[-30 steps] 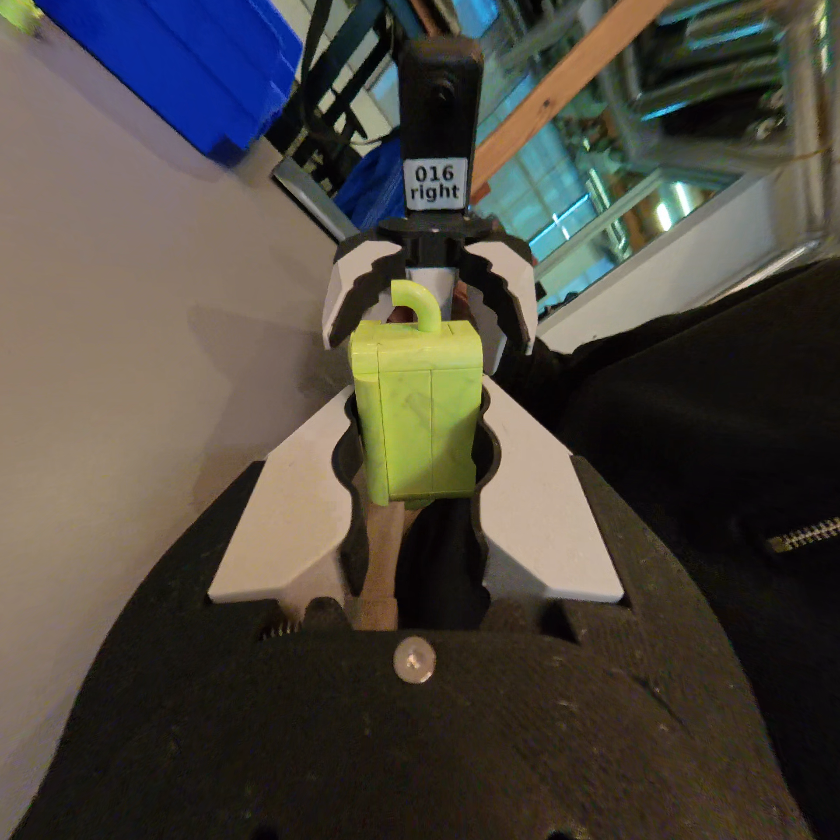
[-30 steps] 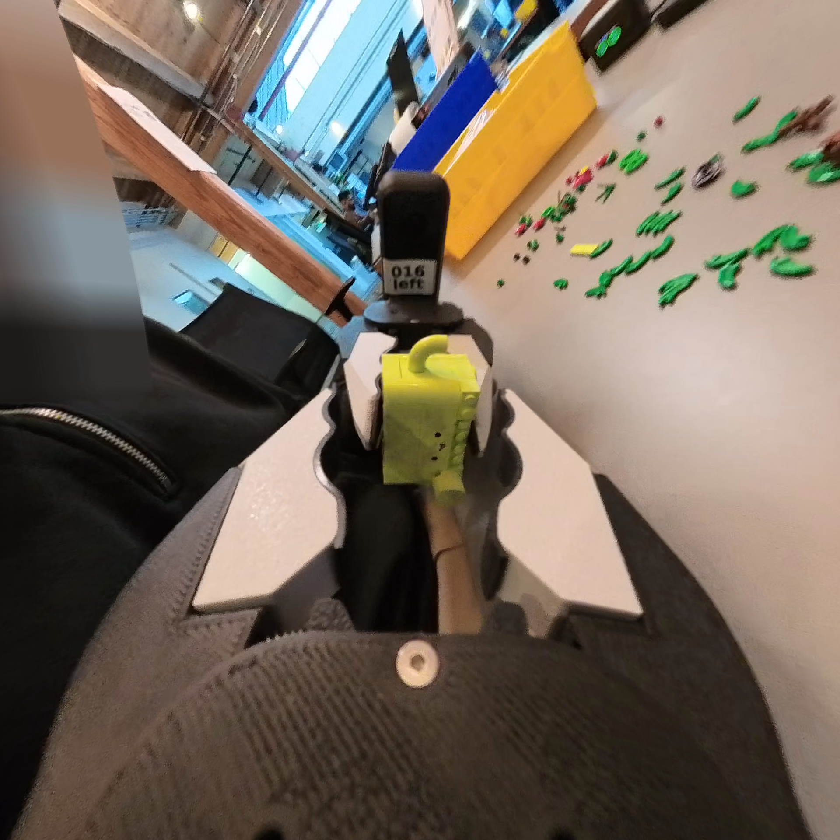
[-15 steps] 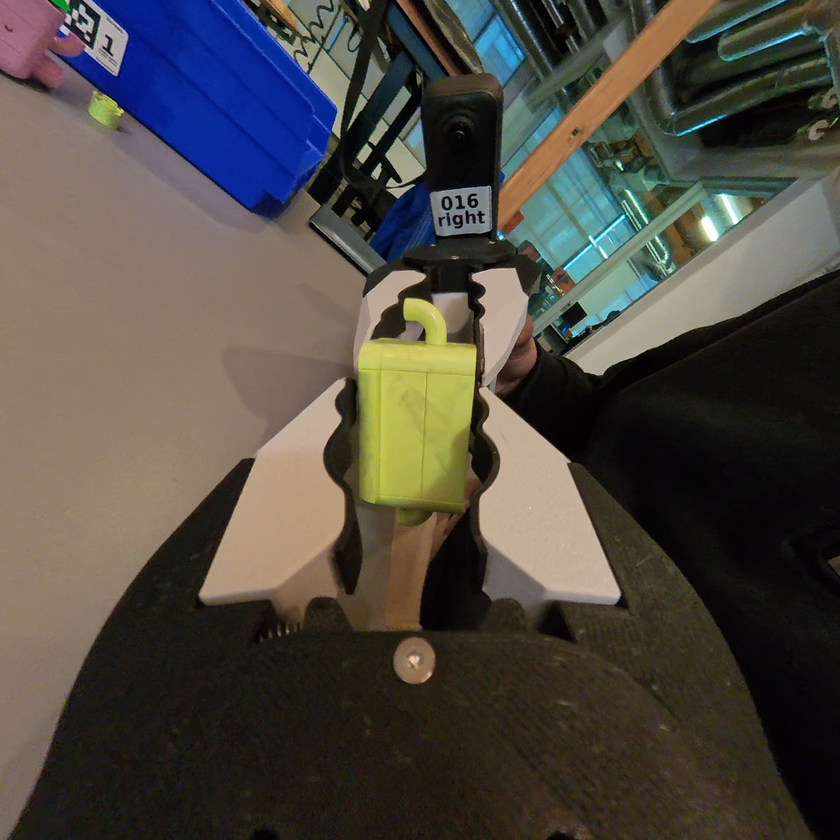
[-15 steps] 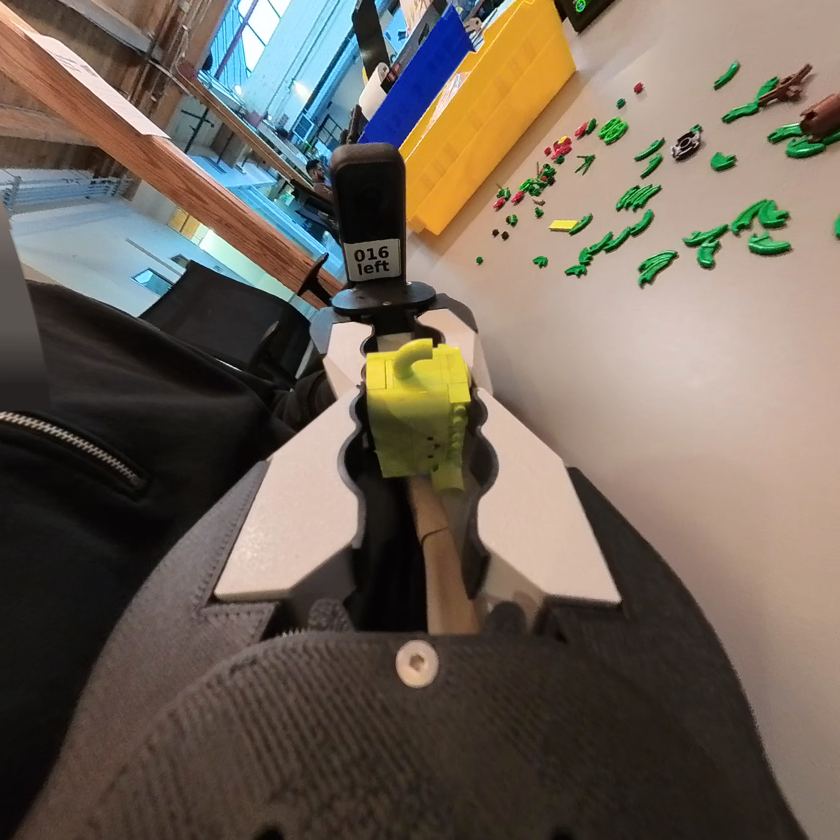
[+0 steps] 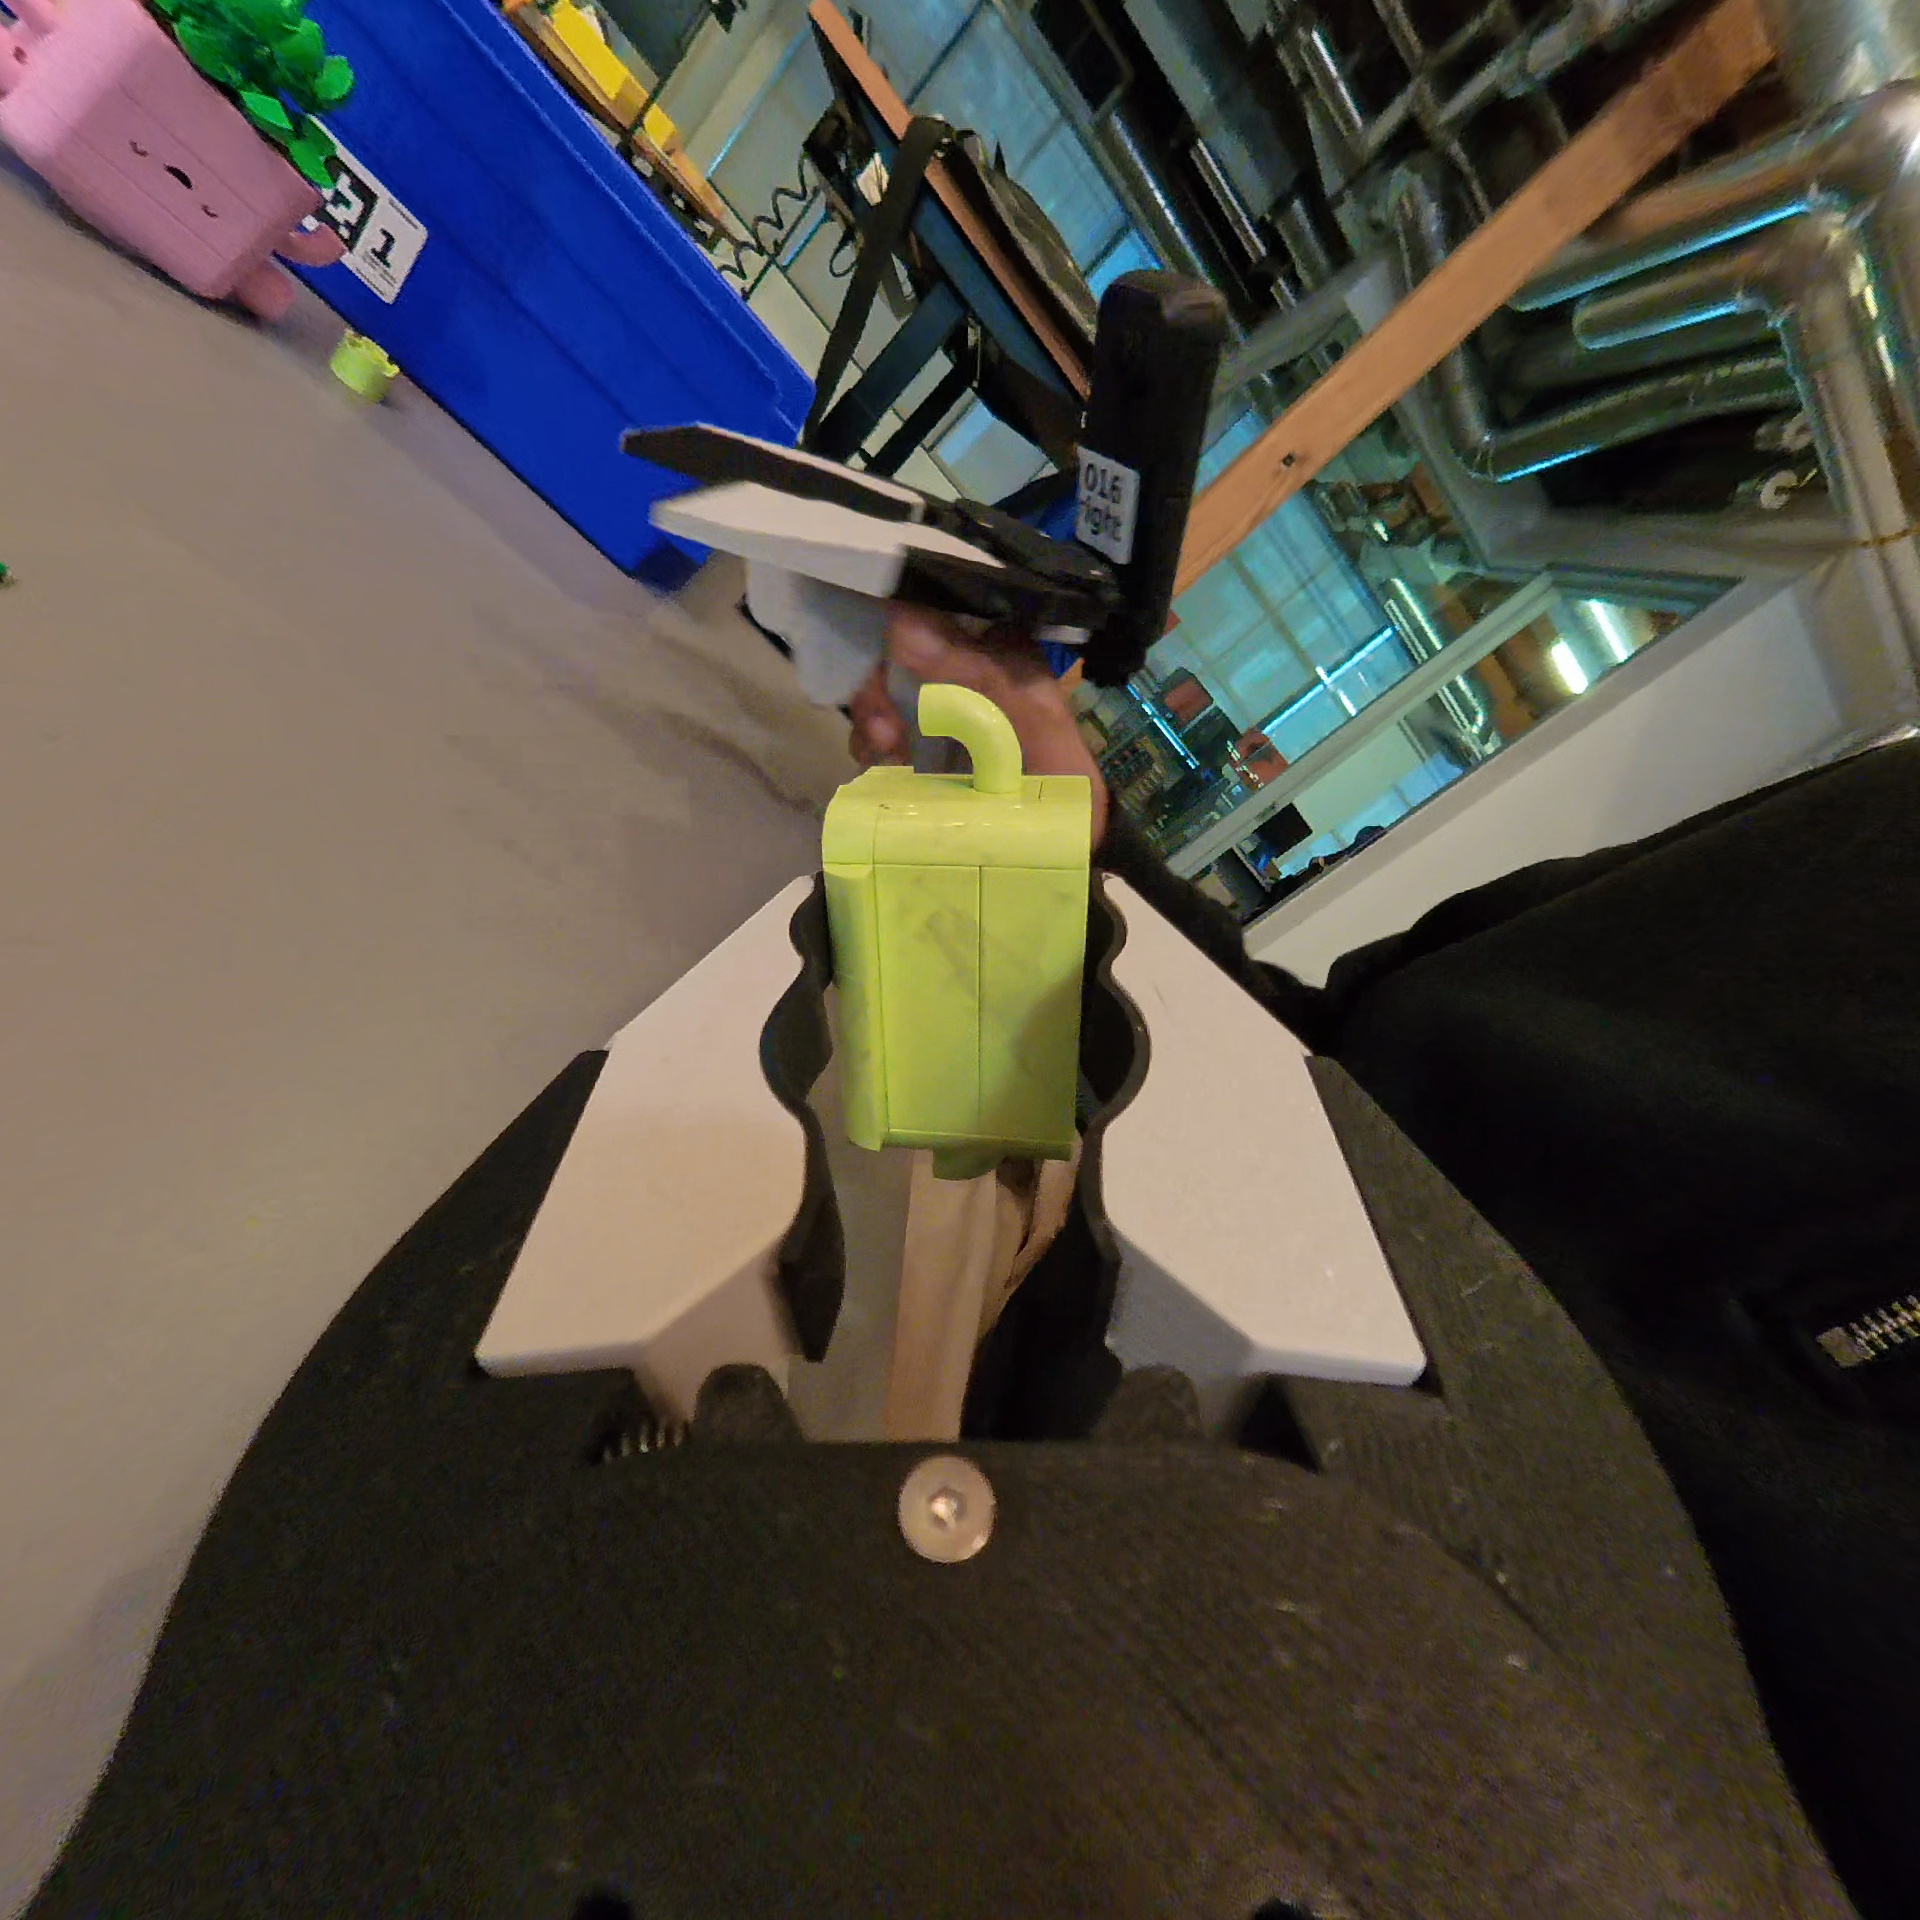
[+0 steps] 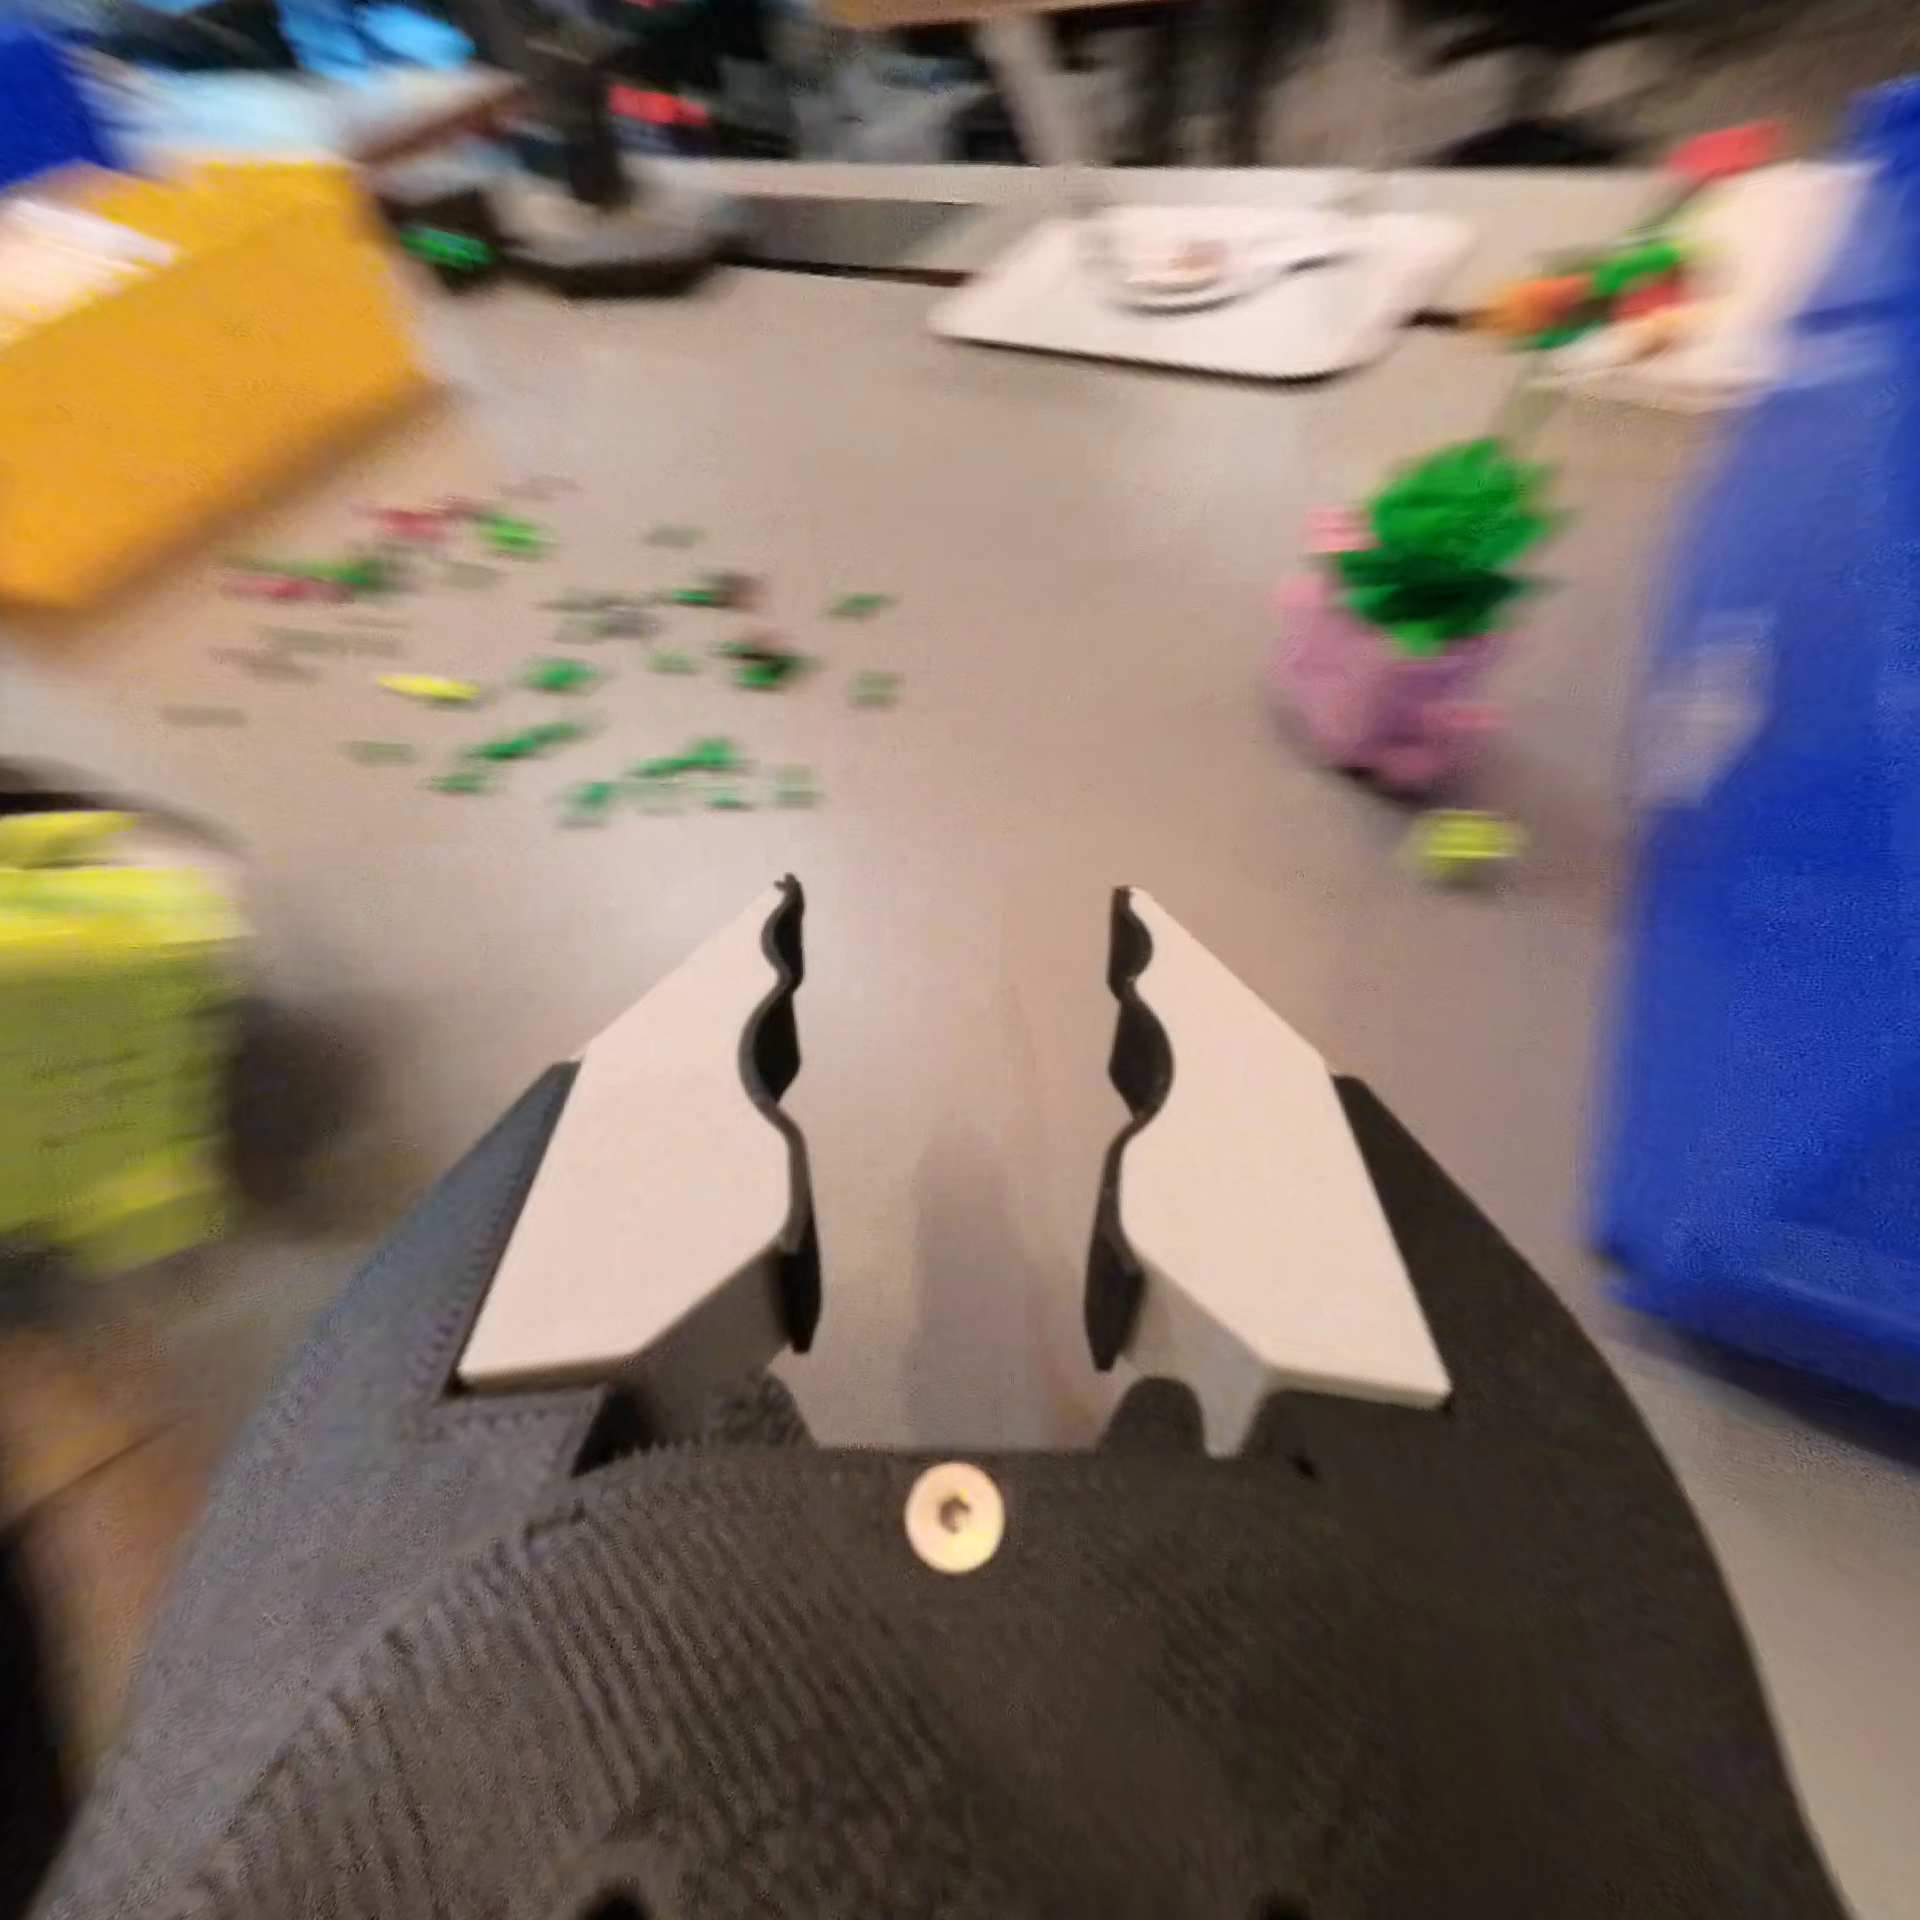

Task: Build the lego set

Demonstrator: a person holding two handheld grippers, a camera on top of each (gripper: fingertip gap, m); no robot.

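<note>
A lime-green lego block with a curved hook on its top is clamped between the fingers of my left gripper, held above the grey table. My right gripper is open and empty, pointing out over the table. In the left wrist view it shows side-on, above and beyond the block, apart from it. The right wrist view is motion-blurred. The lime block is a smear at its left edge.
A pink lego pot with a green plant stands near a blue bin, with a small lime piece beside it. Several loose green pieces lie mid-table. A yellow bin is far left. A dark sleeve is at right.
My right gripper was around the far end of the lime block. It has come off, opened and swung away to face the table. My left gripper still holds the block.
</note>
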